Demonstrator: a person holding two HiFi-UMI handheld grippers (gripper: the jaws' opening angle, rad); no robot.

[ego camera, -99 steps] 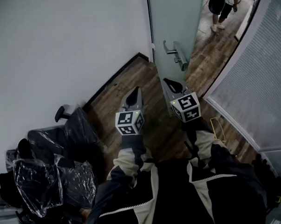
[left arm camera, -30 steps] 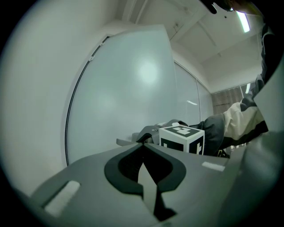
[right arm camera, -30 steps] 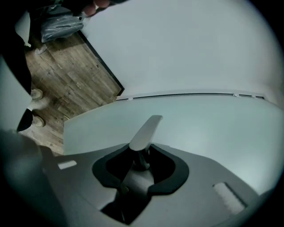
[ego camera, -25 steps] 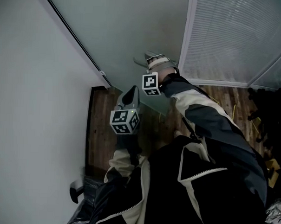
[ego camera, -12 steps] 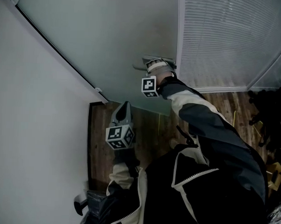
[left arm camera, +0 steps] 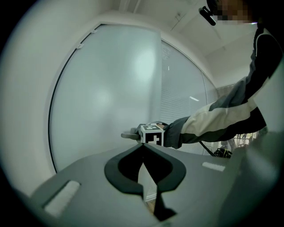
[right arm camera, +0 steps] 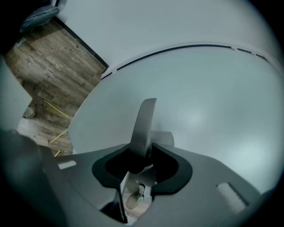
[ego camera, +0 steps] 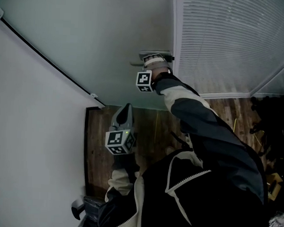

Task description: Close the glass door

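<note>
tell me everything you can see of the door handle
The door handle is a flat, silver-grey metal lever on a matching plate, fixed to the frosted glass door near its edge beside the blinds. The right gripper is closed on the lever, which runs up between its jaws in the right gripper view. A small knob shows below it.

Head view steeply down, gripper views close, all sharing glass door [ego camera: 112,39]

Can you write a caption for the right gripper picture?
Right gripper clamped on the silver metal lever handle of the frosted glass door.
</note>
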